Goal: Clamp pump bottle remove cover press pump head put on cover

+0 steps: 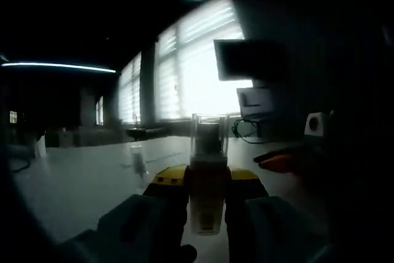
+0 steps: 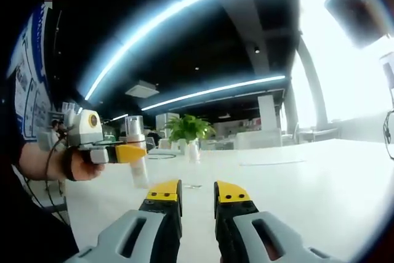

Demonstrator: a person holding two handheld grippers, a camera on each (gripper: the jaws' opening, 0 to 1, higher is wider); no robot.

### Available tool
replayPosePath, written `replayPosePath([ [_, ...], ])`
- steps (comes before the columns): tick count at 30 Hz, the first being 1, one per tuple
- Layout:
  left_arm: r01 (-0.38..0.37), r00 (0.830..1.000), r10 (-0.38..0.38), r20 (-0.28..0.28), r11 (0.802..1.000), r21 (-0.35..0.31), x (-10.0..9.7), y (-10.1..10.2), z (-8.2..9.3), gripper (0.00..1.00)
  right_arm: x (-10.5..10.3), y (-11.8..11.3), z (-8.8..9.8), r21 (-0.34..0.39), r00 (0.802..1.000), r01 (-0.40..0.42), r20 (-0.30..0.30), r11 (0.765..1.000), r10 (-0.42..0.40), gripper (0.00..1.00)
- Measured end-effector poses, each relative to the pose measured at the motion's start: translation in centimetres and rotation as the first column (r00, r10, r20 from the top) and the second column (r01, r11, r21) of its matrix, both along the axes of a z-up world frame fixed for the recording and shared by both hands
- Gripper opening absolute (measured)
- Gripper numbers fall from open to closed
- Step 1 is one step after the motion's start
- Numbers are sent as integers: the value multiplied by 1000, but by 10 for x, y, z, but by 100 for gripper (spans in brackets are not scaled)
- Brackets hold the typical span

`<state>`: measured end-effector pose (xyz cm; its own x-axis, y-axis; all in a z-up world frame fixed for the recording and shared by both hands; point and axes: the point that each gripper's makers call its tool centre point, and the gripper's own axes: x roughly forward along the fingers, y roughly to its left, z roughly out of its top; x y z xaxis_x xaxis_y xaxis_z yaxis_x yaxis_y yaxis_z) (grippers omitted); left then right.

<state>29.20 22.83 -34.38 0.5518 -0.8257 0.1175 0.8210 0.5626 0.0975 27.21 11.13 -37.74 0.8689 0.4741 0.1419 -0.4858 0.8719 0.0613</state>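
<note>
My left gripper (image 1: 208,183) clamps the pump bottle (image 1: 207,198), translucent plastic under a clear, glossy cover (image 1: 209,133). The table (image 2: 308,183) looks smooth, faintly sheened (white laminate, perhaps). Jaw tips: yellow plastic.

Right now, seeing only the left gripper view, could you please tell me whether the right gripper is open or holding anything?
Observer: The right gripper is open and empty, over the white table.
Operator: Thank you. Where is it relative to the bottle I have clamped?
Observer: In the right gripper view, the small translucent pump bottle in the left gripper sits off to the left, clear of the right gripper's jaws.
Operator: Is anything standing behind the bottle?
Observer: A green potted plant stands on the table farther back.
</note>
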Motion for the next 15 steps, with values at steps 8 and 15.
replayPosePath([
  [8,-36,999,36,-33,999,-17,-2,17,-5,13,-1,1,-1,-4,1000,3,-3,1000,-3,15],
  [15,11,995,-16,-96,998,-59,-18,28,-14,13,0,2,-2,-8,1000,4,-13,1000,-4,15],
])
